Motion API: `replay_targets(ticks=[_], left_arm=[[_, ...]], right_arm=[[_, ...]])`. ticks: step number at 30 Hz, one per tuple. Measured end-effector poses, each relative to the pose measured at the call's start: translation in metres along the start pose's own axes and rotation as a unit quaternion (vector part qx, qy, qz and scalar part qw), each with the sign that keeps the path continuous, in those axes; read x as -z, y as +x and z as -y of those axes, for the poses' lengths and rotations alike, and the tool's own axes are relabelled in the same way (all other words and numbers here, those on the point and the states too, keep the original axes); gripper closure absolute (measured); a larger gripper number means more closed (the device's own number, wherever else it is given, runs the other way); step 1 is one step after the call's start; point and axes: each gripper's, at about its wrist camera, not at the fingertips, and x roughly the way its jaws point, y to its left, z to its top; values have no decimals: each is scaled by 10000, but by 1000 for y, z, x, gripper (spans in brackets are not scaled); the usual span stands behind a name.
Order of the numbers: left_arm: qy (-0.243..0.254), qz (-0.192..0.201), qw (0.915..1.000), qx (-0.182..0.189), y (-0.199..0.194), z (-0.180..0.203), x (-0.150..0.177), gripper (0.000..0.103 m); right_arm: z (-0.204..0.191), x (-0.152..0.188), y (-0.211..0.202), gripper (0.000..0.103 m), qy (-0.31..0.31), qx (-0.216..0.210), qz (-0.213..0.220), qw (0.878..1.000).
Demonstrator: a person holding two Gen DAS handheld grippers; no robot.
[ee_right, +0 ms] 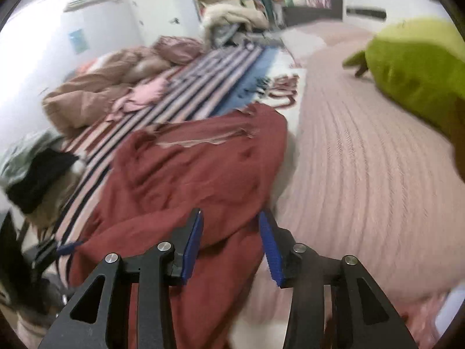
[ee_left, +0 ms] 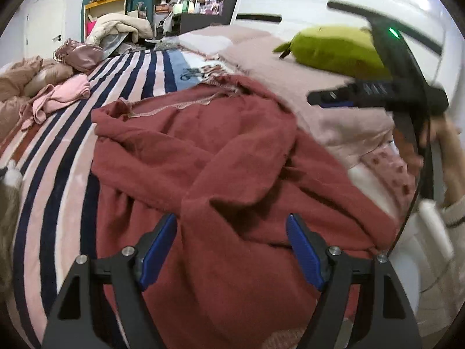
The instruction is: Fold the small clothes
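both claws apart, nothing clamped: left claw (ee_left: 231,250) and right claw (ee_right: 229,244) hover over the crumpled red garment (ee_left: 203,151) on the bed (ee_right: 363,160), probably placed to catch edges for spreading.

Before you, a brick-red garment (ee_left: 221,157) sprawls in a rumpled heap across the bed, its cloth thick and soft-looking, bunched into broad folds. One long panel crosses diagonally over the rest, casting a dark shadowed pocket near its lower middle. A pale stitched seam (ee_left: 174,105) runs along the far edge, showing the fabric's lighter underside. The far side of the piece rests on a navy-and-pink striped blanket; its right side lies on a pale pink ribbed cover. From your right-hand view the same garment (ee_right: 186,174) appears blurred.
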Motion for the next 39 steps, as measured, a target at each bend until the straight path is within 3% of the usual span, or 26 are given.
replay_targets(ticks=[3, 6, 8, 10, 12, 18, 22, 25, 28, 29, 30, 31, 33, 34, 36, 39], left_arm=[[59, -150, 9996, -251, 14, 2, -3, 46], [90, -177, 9992, -337, 17, -2, -5, 60], [42, -185, 9994, -279, 16, -7, -3, 79], [-47, -125, 9998, -153, 14, -13, -2, 99], [-199, 27, 9998, -20, 7, -23, -1, 100], [-489, 155, 9986, 91, -6, -49, 2, 100], [-652, 55, 9978, 141, -2, -70, 6, 100], [-711, -100, 9967, 384, 4, -81, 11, 99], [-869, -194, 9947, 506, 8, -95, 14, 90], [-910, -172, 9944, 515, 8, -97, 14, 80], [-959, -106, 9942, 483, 5, -100, 15, 75], [-978, -48, 9940, 488, 0, -102, 16, 70], [-1039, 89, 9920, 712, -10, -105, 16, 63], [-1061, 120, 9910, 802, -13, -107, 17, 57], [-1082, 139, 9899, 909, -18, -106, 20, 56], [-1077, 85, 9892, 986, -18, -104, 25, 56]], right_arm=[[15, -15, 32, 67, -8, 59, -412, 9991], [12, -24, 61, 80, -49, 394, -738, 9965], [13, -29, 73, 97, -21, 702, -796, 9943], [13, -35, 72, 103, 22, 755, -571, 9955], [11, -40, 65, 103, 29, 724, -360, 9967], [-7, -71, 71, 103, 129, 52, -97, 9999], [-32, -86, 109, 103, -68, -83, -340, 9994], [-40, -92, 134, 103, -47, -143, -380, 9992], [-45, -96, 153, 103, -329, 9, -521, 9981], [-46, -96, 155, 101, -445, 31, -613, 9971], [-44, -95, 152, 93, -494, 35, -662, 9966], [-40, -95, 141, 78, -445, -50, -556, 9974], [-30, -92, 115, 55, -290, -175, -257, 9991], [-23, -88, 97, 49, -223, -32, -125, 9997], [-15, -81, 80, 47, -271, 166, -152, 9994], [-4, -67, 76, 45, -397, 275, -576, 9972]])
